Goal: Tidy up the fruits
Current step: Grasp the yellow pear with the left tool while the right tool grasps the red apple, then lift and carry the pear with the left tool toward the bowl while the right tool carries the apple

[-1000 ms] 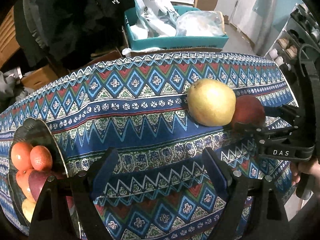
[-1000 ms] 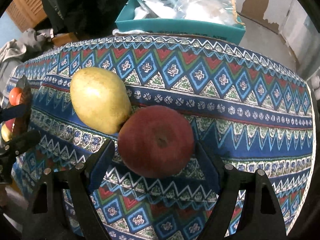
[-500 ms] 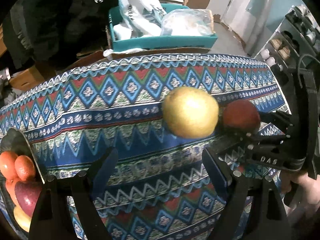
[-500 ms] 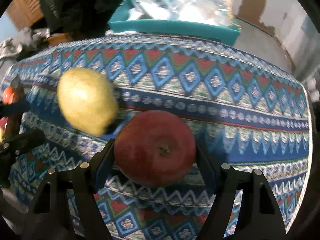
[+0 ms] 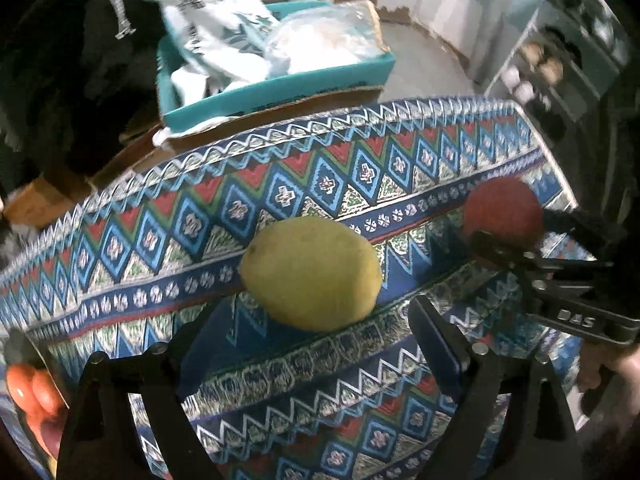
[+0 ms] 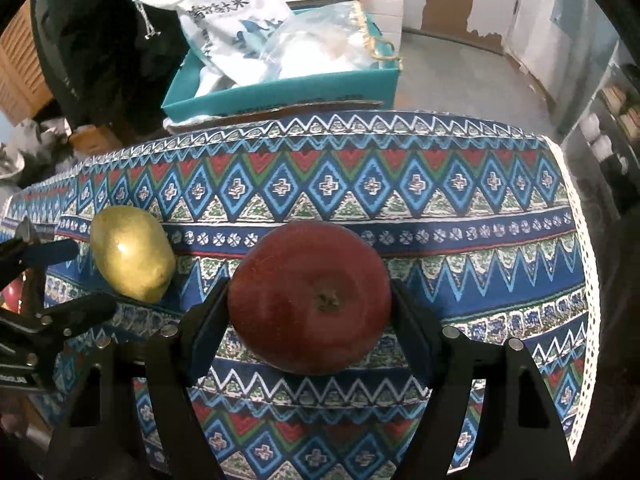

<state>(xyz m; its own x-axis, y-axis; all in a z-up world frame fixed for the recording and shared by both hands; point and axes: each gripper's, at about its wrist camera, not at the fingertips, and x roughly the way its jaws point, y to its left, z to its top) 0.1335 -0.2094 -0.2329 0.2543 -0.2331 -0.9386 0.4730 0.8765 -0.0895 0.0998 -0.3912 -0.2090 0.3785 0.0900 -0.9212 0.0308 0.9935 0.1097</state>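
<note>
A yellow pear [image 5: 312, 274] lies on the patterned tablecloth [image 5: 320, 172]. My left gripper [image 5: 316, 340] is open, its fingers just short of the pear on either side. My right gripper [image 6: 310, 320] is shut on a red apple [image 6: 310, 300] and holds it above the cloth. The apple [image 5: 502, 210] and right gripper also show in the left wrist view, right of the pear. The pear shows in the right wrist view [image 6: 132, 256], left of the apple. A dark plate [image 5: 24, 356] with oranges [image 5: 28, 386] sits at the far left edge.
A teal box [image 6: 280, 92] with white bags stands behind the table. The tablecloth edge [image 6: 580, 240] drops off at the right. Shelves [image 5: 560, 60] stand at the right rear. Dark clothing hangs at the back left.
My right gripper closed on the apple and lifted it away from the pear. My left gripper moved right and forward, bringing the pear between its open fingers.
</note>
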